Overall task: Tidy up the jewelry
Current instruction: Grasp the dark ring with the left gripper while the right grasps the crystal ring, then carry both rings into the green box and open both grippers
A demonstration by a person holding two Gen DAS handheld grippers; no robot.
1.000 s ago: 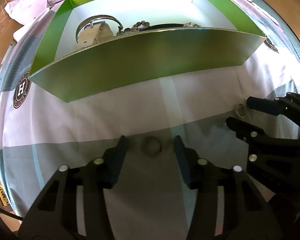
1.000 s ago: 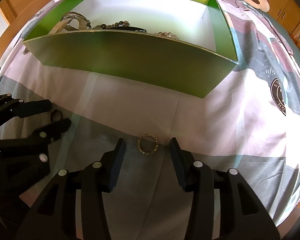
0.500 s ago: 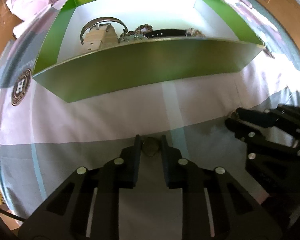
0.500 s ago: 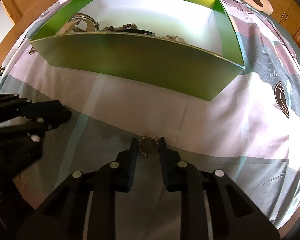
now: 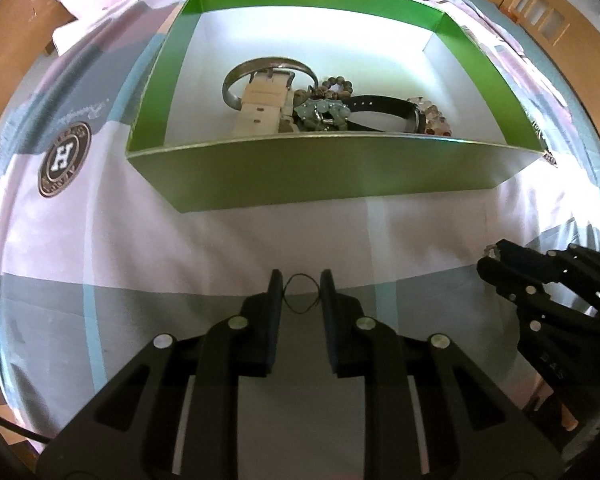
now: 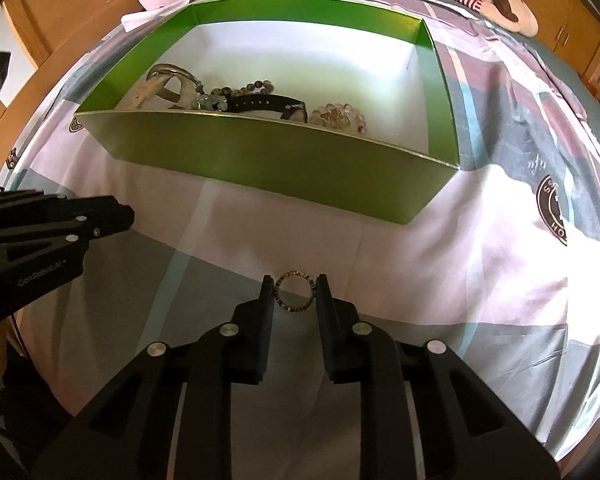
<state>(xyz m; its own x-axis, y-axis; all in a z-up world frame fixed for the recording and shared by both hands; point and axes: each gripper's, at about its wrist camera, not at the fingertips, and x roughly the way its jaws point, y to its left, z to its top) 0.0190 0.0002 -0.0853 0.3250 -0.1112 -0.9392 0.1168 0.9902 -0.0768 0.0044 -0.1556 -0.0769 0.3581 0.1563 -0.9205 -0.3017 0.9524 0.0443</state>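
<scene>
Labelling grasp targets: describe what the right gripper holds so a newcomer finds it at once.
Start at the green box on the bedspread, then come toward the camera to the right gripper. Between its fingers sits a studded ring, gold-toned and textured, unlike the plain thin dark ring in the left gripper.

so that's two rings, a thin dark one (image 5: 301,293) and a studded one (image 6: 295,291), one green box (image 5: 340,176), two watches in there, white (image 5: 264,110) and black (image 5: 384,114), and three bead bracelets (image 6: 340,117)
</scene>
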